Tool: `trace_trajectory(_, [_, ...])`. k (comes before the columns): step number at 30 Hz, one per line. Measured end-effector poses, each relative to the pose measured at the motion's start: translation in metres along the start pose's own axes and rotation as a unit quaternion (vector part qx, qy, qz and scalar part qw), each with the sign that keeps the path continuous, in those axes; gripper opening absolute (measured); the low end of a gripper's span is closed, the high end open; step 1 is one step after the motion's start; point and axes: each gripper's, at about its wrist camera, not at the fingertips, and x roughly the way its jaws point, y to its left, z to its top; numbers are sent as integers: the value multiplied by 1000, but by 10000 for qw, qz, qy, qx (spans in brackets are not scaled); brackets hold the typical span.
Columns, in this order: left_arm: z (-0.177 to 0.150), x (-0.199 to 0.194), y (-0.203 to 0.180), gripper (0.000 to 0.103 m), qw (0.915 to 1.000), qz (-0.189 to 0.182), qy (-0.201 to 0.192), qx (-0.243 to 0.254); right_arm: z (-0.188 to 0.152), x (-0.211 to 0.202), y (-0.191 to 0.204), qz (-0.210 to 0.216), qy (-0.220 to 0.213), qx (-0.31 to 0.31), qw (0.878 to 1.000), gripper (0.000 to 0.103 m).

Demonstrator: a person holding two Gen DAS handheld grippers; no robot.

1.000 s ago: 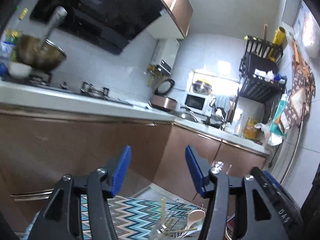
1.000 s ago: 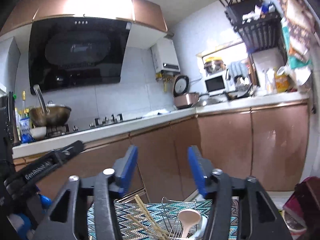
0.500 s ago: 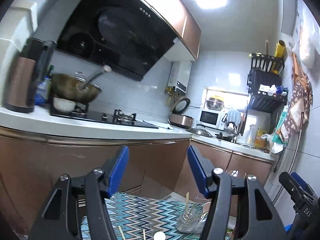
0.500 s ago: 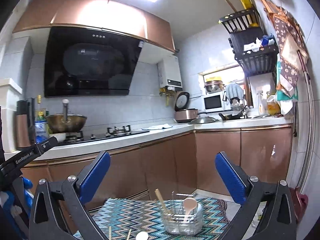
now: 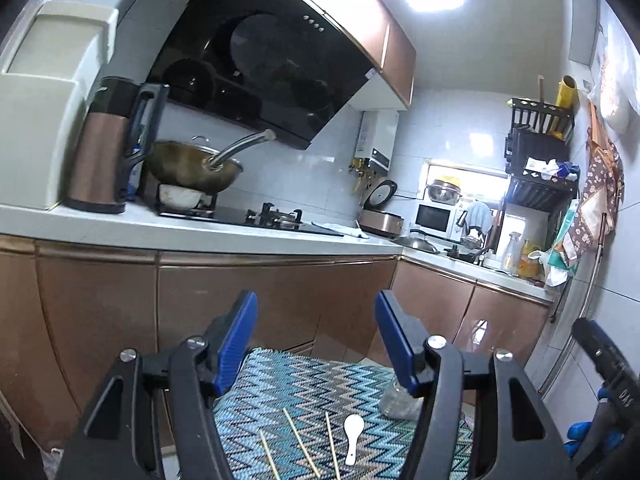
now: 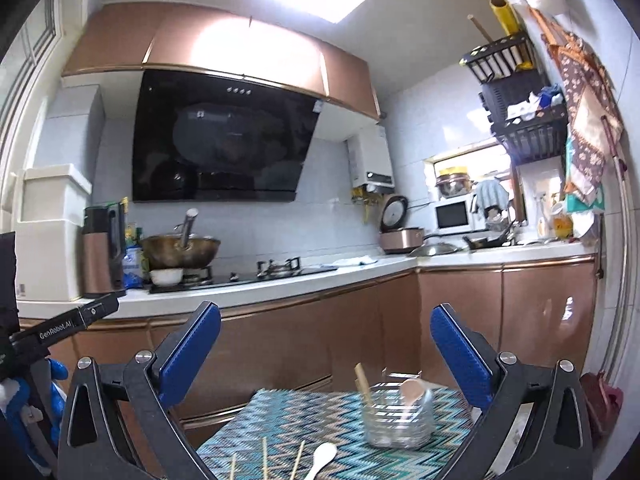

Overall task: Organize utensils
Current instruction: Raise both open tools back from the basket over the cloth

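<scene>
The left gripper [image 5: 316, 336] stands with its blue pads apart and nothing between them, pointing level across the kitchen. The right gripper [image 6: 326, 354] is spread wider still, its jaws empty too.

Below the left jaws, along the bottom of the left wrist view, lies a zigzag-patterned mat [image 5: 320, 396] in teal and white. On it rest three wooden chopsticks [image 5: 301, 442] (loose, roughly side by side, their near ends cut off by the frame edge) and, just to their right, a white spoon [image 5: 353, 432] with its bowl toward the far side. A clear utensil holder [image 5: 394, 402] stands at the mat's right side, partly hidden behind the right-hand finger.

In the right wrist view the same holder [image 6: 396, 420] stands upright at lower centre-right of the frame, holding one chopstick [image 6: 363, 384] and a pale wooden spoon [image 6: 412, 392]. The loose chopsticks and the white spoon lie at its lower left, apart from it.

Beyond the mat run copper-coloured cabinets [image 6: 280, 344] under a white counter [image 5: 200, 234]. A wok [image 5: 192, 168] sits on the stove at centre-left, beneath a black range hood [image 6: 224, 140].
</scene>
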Motion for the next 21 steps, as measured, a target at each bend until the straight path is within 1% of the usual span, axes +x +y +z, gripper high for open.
trace_trajectory(4, [-6, -8, 11, 60, 9998, 102, 124, -70, -13, 0, 12, 184, 156, 24, 9997, 103])
trace_trajectory(6, [-9, -11, 16, 60, 9996, 191, 172, -79, -16, -1, 16, 254, 152, 12, 9996, 103])
trace_trajectory(9, [-12, -12, 21, 63, 9992, 331, 218, -113, -21, -4, 21, 314, 160, -23, 9994, 103])
trace_trajectory(14, [-15, -12, 30, 63, 9985, 393, 308, -239, -22, -1, 20, 386, 304, 84, 9988, 103])
trace_trajectory(21, [-22, -1, 29, 63, 9977, 422, 499, -204, -30, 10, 15, 401, 630, 231, 9969, 103])
